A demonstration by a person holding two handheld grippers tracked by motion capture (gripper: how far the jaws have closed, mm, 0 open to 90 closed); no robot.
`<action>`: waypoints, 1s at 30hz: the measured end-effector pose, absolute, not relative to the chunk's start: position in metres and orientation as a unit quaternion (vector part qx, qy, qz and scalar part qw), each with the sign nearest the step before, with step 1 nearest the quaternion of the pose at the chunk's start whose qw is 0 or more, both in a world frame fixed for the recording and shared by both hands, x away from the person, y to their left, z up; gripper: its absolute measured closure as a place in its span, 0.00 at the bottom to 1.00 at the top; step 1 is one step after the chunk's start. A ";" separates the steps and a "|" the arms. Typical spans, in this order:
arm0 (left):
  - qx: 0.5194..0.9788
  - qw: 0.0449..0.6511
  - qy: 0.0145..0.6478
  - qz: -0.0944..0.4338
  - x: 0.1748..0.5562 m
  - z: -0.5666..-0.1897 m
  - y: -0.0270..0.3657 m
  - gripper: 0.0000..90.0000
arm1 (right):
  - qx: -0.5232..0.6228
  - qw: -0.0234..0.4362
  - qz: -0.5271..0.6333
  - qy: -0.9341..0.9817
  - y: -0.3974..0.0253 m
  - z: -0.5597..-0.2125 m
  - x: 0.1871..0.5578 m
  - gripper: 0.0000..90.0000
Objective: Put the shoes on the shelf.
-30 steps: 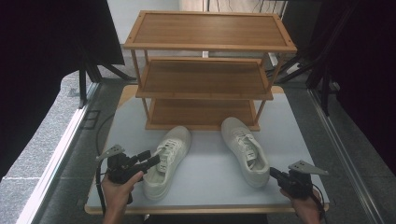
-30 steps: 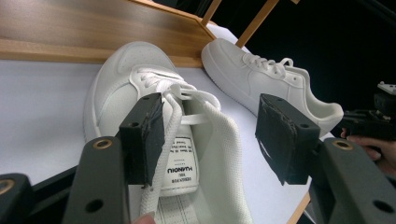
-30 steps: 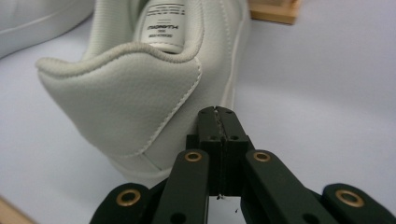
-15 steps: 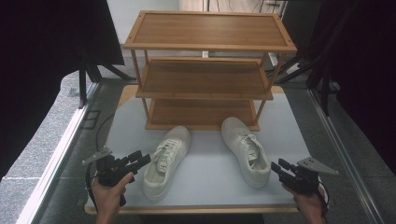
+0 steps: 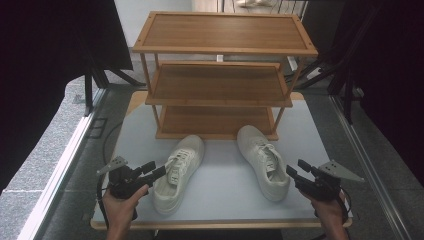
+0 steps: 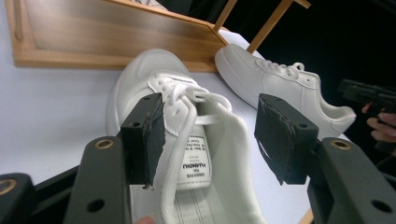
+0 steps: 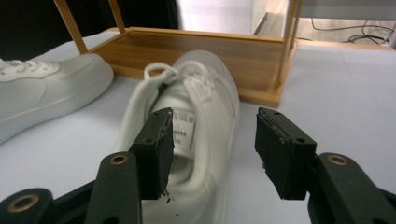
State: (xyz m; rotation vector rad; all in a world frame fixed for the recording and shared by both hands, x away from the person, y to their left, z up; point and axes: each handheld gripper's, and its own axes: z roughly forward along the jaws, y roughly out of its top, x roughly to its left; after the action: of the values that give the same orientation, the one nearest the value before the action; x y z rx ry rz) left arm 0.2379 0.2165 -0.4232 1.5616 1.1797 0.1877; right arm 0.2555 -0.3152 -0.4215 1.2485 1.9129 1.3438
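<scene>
Two white sneakers lie on the pale table in front of a wooden shoe rack (image 5: 220, 75). The left sneaker (image 5: 177, 172) has my left gripper (image 5: 156, 171) at its side, near the laces. In the left gripper view that gripper (image 6: 212, 135) is open, and the sneaker's (image 6: 187, 140) tongue and collar lie between its jaws. The right sneaker (image 5: 262, 160) has my right gripper (image 5: 294, 169) at its heel. That gripper (image 7: 215, 149) is open too; one pad (image 7: 156, 144) hangs over the sneaker's (image 7: 196, 112) opening, the other stands outside its wall.
The rack has three shelves, and its bottom shelf (image 7: 201, 51) stands just behind the toes. Table edge (image 5: 220, 222) runs close under both hands. The other sneaker (image 7: 46, 93) lies to the left in the right gripper view. Black curtains and stands flank the table.
The right gripper has crept forward to the right sneaker's heel. The left gripper drew back a little, then came back to the left sneaker's side. Both sneakers lie where they were.
</scene>
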 end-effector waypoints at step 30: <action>0.739 0.428 0.508 0.116 0.290 -0.441 0.187 0.51 | 0.415 0.202 0.414 0.785 -0.280 -0.427 0.331 0.46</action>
State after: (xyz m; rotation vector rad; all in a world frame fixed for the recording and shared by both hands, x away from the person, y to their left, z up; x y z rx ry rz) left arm 0.2898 0.1866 -0.4414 1.8442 1.2681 0.2896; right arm 0.3314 -0.2798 -0.4270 1.1576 2.1915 1.1546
